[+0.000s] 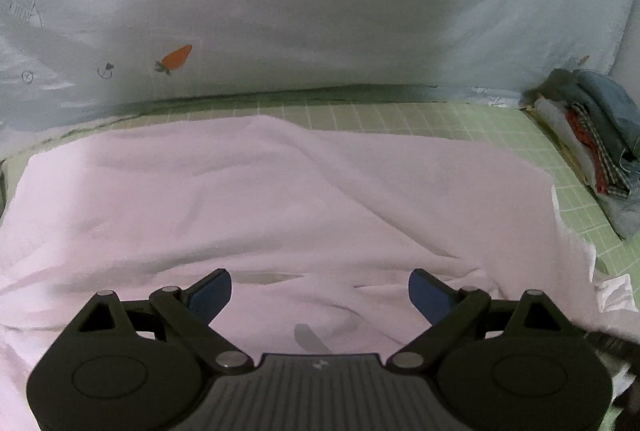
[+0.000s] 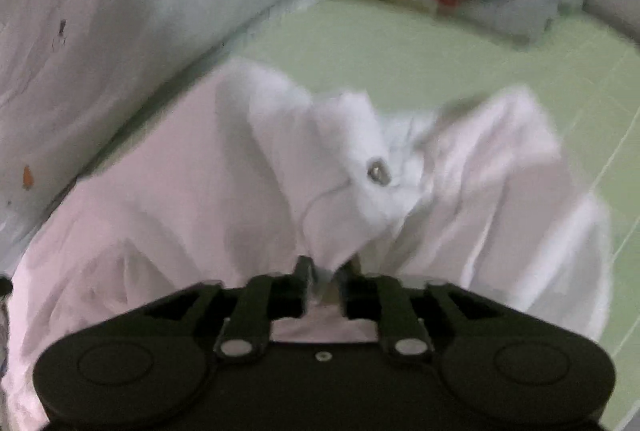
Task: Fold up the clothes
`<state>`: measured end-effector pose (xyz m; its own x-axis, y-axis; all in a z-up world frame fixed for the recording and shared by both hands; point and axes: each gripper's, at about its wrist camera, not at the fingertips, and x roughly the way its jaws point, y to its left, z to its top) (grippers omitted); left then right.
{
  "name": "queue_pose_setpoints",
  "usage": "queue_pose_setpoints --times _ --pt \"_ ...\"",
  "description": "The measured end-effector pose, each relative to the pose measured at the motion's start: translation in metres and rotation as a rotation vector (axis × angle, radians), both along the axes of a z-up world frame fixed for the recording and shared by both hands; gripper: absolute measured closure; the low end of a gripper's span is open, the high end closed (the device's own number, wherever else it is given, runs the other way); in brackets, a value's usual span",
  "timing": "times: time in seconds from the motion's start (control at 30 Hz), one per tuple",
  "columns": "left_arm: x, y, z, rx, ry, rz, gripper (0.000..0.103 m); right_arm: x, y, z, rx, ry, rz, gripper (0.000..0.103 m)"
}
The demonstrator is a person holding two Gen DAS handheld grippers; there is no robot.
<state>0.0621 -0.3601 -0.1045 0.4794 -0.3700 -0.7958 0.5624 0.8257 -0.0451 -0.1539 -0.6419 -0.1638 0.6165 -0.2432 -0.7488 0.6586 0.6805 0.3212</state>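
My right gripper (image 2: pixel 326 281) is pinching the pink garment (image 1: pixel 280 199) spread on the green mat (image 1: pixel 500 123), left gripper (image 1: pixel 320 291) hanging wide open above it, so I'd carry that fold over slowly, keeping edges lined up.

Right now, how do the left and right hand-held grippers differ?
The left hand-held gripper has its jaws spread wide and holds nothing; the right hand-held gripper is shut on a bunched fold of the pink garment. The left sits over flat cloth, the right over lifted, rumpled cloth. Both are over the same garment.
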Motion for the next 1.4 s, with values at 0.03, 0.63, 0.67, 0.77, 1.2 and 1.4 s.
queue_pose_setpoints --times 0.03,0.63,0.67,0.77,1.2,1.4 --pt "0.001 0.001 -0.001 0.003 0.003 0.004 0.008 0.002 -0.003 0.009 -0.036 -0.024 -0.010 0.053" --pt "0.008 0.006 -0.004 0.041 0.014 0.037 0.008 0.148 -0.085 -0.009 0.036 -0.112 0.152 0.078" --pt "0.008 0.006 -0.004 0.041 0.015 0.037 0.008 0.151 -0.079 -0.009 0.019 -0.119 0.171 0.091" --pt "0.008 0.006 -0.007 0.046 0.028 0.043 0.008 0.153 -0.024 0.001 -0.162 -0.078 0.328 0.098" --pt "0.008 0.017 -0.008 0.047 0.027 0.062 0.008 0.124 0.062 0.007 -0.137 -0.060 0.428 0.066" --pt "0.013 0.031 -0.012 0.035 0.054 0.096 0.008 0.116 0.037 0.028 -0.215 -0.063 0.317 0.047"
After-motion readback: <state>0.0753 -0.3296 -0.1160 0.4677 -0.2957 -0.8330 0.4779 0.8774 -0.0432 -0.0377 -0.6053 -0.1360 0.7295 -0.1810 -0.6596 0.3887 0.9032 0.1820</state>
